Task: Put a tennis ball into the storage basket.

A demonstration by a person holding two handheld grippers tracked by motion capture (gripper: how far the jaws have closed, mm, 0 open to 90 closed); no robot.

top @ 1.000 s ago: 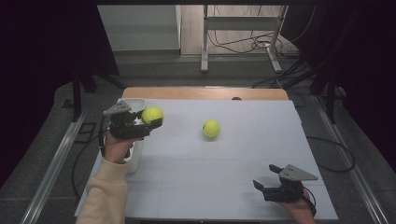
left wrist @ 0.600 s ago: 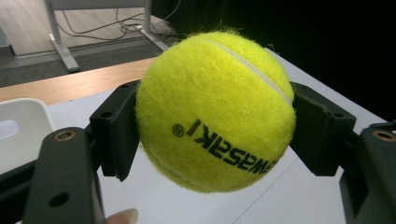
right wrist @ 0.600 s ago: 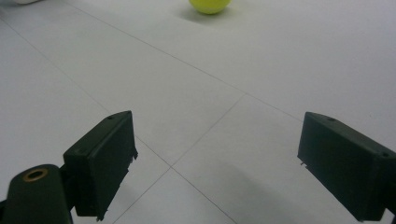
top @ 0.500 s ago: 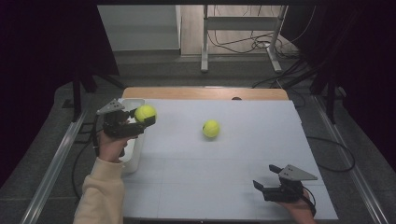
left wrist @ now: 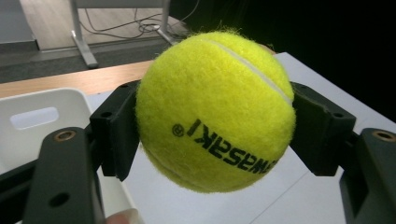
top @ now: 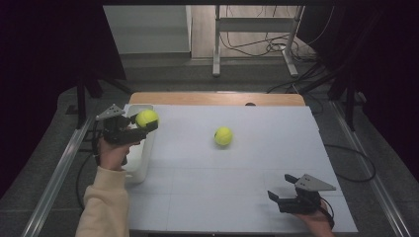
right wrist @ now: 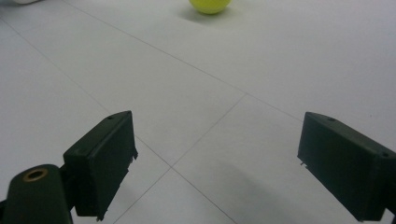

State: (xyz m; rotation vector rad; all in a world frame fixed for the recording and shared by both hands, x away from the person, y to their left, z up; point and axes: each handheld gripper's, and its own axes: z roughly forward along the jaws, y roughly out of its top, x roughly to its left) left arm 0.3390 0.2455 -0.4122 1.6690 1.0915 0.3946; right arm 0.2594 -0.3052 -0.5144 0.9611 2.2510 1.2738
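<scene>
The bench (top: 222, 197) is big and white, with thin lines across its top. A strip of brown wood runs along its far edge.

A white tub (top: 141, 163) sits at the left edge of the bench. In the left gripper view the white tub (left wrist: 42, 112) has a handle hole in its wall.

A person's arm in a pale yellow sleeve (top: 104, 207) comes up from the bottom left. Its hand holds the left claw (top: 143, 126) above the far end of the tub. The left claw (left wrist: 215, 135) is clamped on a yellow tennis ball (left wrist: 215, 112). One black jaw presses on each side of the ball. The ball is fuzzy and has black letters and a white seam on it. From above, the same ball (top: 146, 118) is up in the air, off the bench, right over the tub's far end.

The right claw (top: 276, 197) is low at the bottom right of the bench, with a hand behind it. In the right gripper view the right claw (right wrist: 215, 168) has its two jaws wide apart, with only bare bench between them.

A second ball (top: 223, 136) lies on the bench near the middle, well apart from both claws. In the right gripper view this second ball (right wrist: 210, 5) peeks in at the top edge, far ahead of the jaws.
</scene>
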